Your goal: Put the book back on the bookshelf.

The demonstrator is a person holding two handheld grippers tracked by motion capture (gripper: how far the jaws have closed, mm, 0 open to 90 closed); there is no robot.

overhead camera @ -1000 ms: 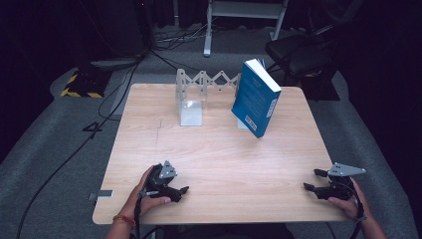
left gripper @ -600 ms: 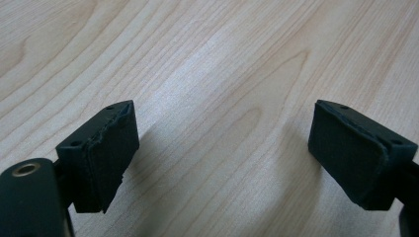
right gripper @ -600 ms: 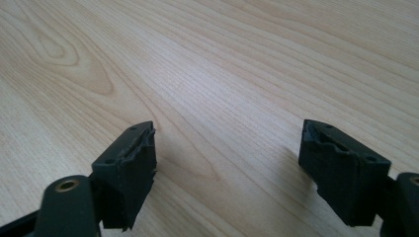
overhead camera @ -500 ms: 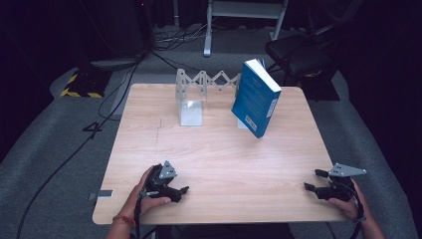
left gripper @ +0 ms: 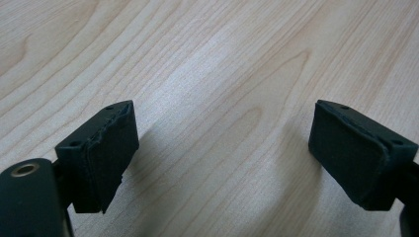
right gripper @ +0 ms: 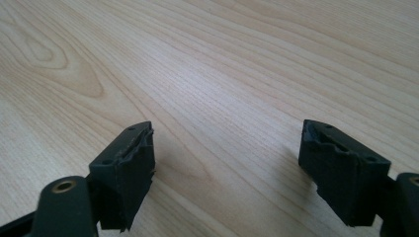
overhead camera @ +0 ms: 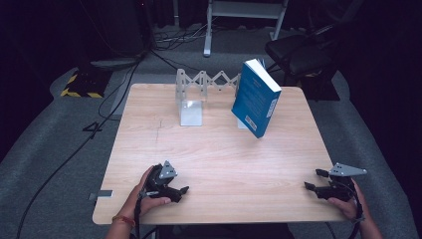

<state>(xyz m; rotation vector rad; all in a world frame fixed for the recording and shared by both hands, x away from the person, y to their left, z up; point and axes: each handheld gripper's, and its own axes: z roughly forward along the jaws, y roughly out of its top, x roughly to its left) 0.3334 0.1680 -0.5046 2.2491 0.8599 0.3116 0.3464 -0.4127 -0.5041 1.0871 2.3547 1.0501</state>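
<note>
High view: blue book (overhead camera: 256, 97) tilted at table's (overhead camera: 224, 149) far side against accordion rack (overhead camera: 199, 79); stiff, probably weighty, best pinched at top edge. Left gripper (left gripper: 222, 148) view: jaws apart, empty. Right gripper (right gripper: 225, 165) view: likewise

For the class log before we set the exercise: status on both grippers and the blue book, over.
Left gripper open, empty, near table edge. Right gripper open, empty, near right corner. Blue book leaning at far side beside metal bookend rack. Nothing between.

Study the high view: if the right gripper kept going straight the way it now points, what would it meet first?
Probably nothing on the table: the right gripper points left along bare wood. The left gripper lies roughly in that line, though the exact heading is hard to judge.
</note>
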